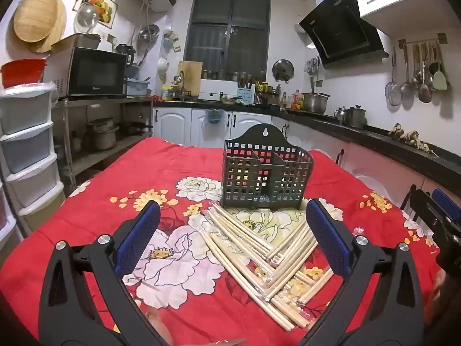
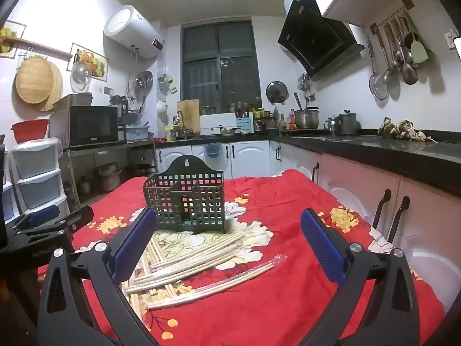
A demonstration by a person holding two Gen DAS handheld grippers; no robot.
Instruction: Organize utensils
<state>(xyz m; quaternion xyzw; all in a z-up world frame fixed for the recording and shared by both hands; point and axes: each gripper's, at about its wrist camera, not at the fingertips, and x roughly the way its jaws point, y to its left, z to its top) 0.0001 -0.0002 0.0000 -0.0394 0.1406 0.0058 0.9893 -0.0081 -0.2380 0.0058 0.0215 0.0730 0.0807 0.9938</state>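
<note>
A pile of wooden chopsticks (image 1: 268,253), some in clear plastic sleeves, lies crisscrossed on the red floral tablecloth (image 1: 109,207). A dark grey perforated utensil holder (image 1: 266,173) stands upright just behind the pile. My left gripper (image 1: 233,239) is open and empty, held above the near side of the pile. In the right wrist view the chopsticks (image 2: 201,262) lie between and left of my open, empty right gripper (image 2: 227,245), with the holder (image 2: 187,201) behind them.
The right gripper's body (image 1: 438,219) shows at the right edge of the left wrist view; the left gripper's body (image 2: 46,230) shows at the left of the right wrist view. Kitchen counter (image 2: 389,147), cabinets, plastic drawers (image 1: 26,150) and a shelf with microwave surround the table.
</note>
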